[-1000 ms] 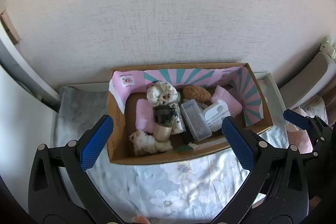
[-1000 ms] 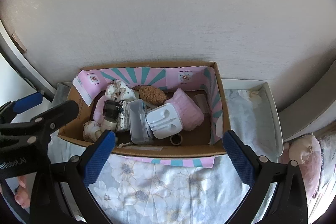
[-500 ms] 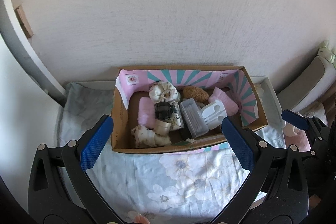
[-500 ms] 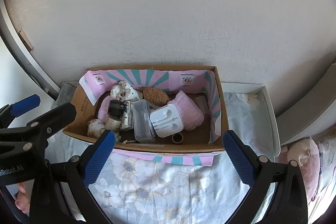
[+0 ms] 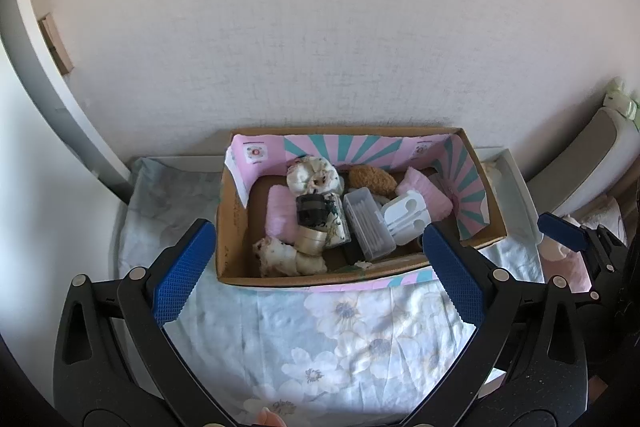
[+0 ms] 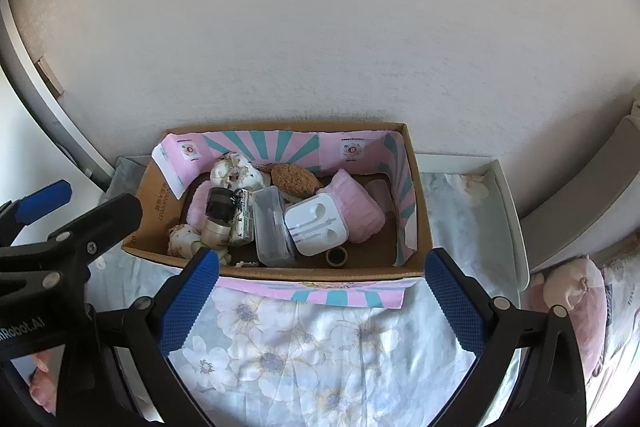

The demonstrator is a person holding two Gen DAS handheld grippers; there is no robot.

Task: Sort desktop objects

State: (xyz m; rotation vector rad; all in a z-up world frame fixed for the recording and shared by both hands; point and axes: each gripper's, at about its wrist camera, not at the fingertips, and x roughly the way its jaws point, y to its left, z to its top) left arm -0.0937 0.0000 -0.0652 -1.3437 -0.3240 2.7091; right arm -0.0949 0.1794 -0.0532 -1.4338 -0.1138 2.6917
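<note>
A cardboard box (image 5: pixel 236 227) (image 6: pixel 416 223) with pink and teal lining stands against the wall on a floral cloth. It holds a clear plastic case (image 5: pixel 368 223) (image 6: pixel 272 227), a white earphone tray (image 5: pixel 408 217) (image 6: pixel 316 225), pink pouches (image 5: pixel 282 215) (image 6: pixel 356 211), a brown fuzzy item (image 5: pixel 372 179) (image 6: pixel 294 179), a black-capped bottle (image 5: pixel 310 223) (image 6: pixel 218 213), cream scrunchies (image 5: pixel 314 175) and a tape ring (image 6: pixel 336 257). My left gripper (image 5: pixel 320 279) is open and empty in front of the box. My right gripper (image 6: pixel 320 295) is open and empty, also short of the box.
The floral cloth (image 5: pixel 352 331) (image 6: pixel 320 343) covers a white tray-like table with raised rims (image 6: pixel 508 211). A plain wall rises right behind the box. A pink plush (image 6: pixel 572 287) lies off to the right. The left gripper's arm (image 6: pixel 80 239) shows at the right view's left.
Both grippers have drawn back and up from the box, which now looks smaller and farther. Jaws stay open. Nothing in the box has moved.
</note>
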